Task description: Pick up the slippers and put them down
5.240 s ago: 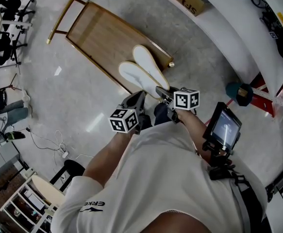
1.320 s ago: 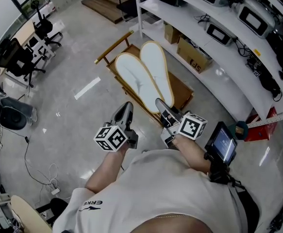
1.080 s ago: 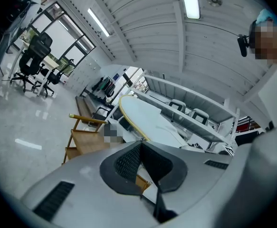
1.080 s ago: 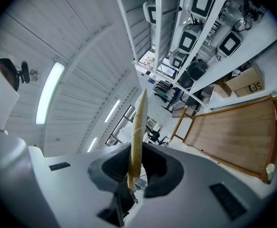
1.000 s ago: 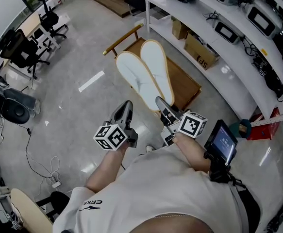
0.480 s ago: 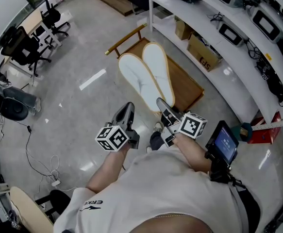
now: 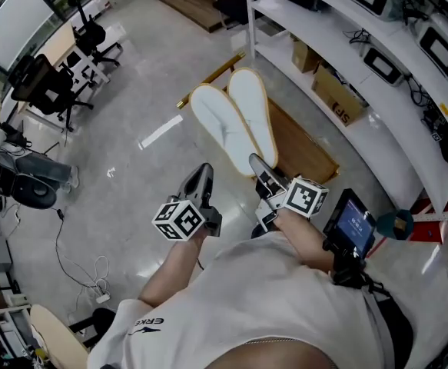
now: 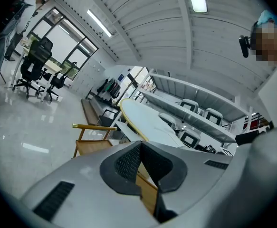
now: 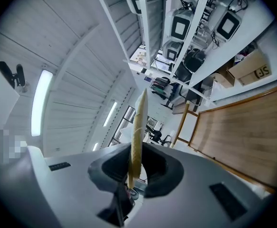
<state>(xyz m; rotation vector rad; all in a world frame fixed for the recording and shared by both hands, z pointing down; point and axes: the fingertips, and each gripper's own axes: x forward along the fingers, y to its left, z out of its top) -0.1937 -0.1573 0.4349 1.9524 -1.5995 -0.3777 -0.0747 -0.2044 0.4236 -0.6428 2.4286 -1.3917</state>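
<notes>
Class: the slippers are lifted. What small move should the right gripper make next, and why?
Probably lower the right gripper toward the wooden platform: its fingers clamp the slippers, held in the air above that platform, so setting them down is what is left.

Right gripper (image 7: 255, 163) holds 2 white slippers (image 7: 222, 125) over wooden rack (image 7: 302, 151).

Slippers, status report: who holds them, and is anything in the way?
Right gripper shut on slippers, held off the floor. Left gripper shut, empty. Wooden rack below them; nothing seen blocking.
</notes>
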